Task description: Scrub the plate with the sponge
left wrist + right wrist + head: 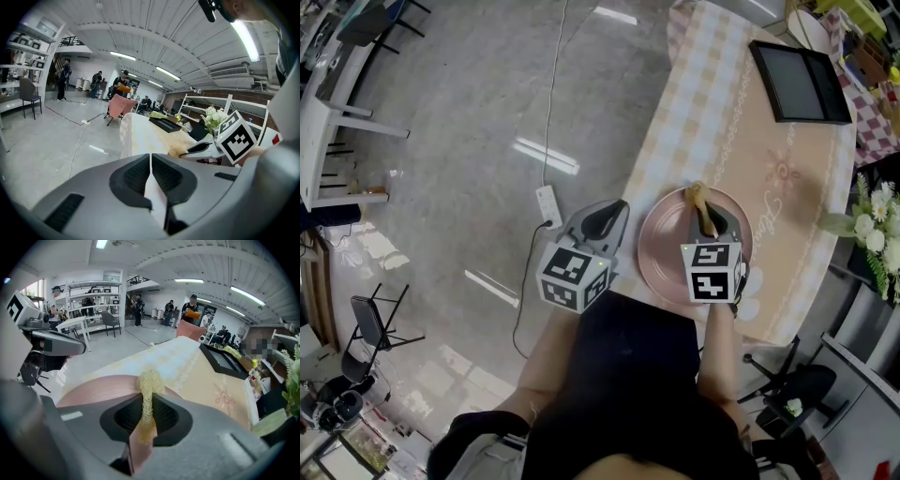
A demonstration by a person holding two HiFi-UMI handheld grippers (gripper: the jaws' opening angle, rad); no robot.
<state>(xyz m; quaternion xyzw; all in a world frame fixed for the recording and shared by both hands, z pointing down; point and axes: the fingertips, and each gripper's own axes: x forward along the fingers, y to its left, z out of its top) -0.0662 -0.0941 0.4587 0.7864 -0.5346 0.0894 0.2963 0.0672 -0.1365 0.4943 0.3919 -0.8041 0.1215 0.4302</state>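
A pink plate [666, 246] is set on the bench [712, 122], near its closer edge, on a pale checked and flowered cloth. The right hand-held gripper [709, 221] is held over the plate, and its jaws are closed on a yellowish, coarse-fibred sponge [697, 197]. In the right gripper view the sponge [150, 379] is seen pinched upright between the two pads of the right hand-held gripper [146, 405], and its free end projects past the tips, over the far part of the plate [93, 389]. Whether the sponge is pressed onto the plate cannot be told.

The left hand-held gripper [617, 212] is held just beside the bench edge, above the grey floor [469, 141] and apart from the plate. In its own view the jaws of the left hand-held gripper [150, 157] are brought together, with nothing between them.

A black tablet [799, 80] is laid at the far end of the bench, and white flowers [874, 225] are seen at its right side. A white power strip [548, 203] lies on the floor.
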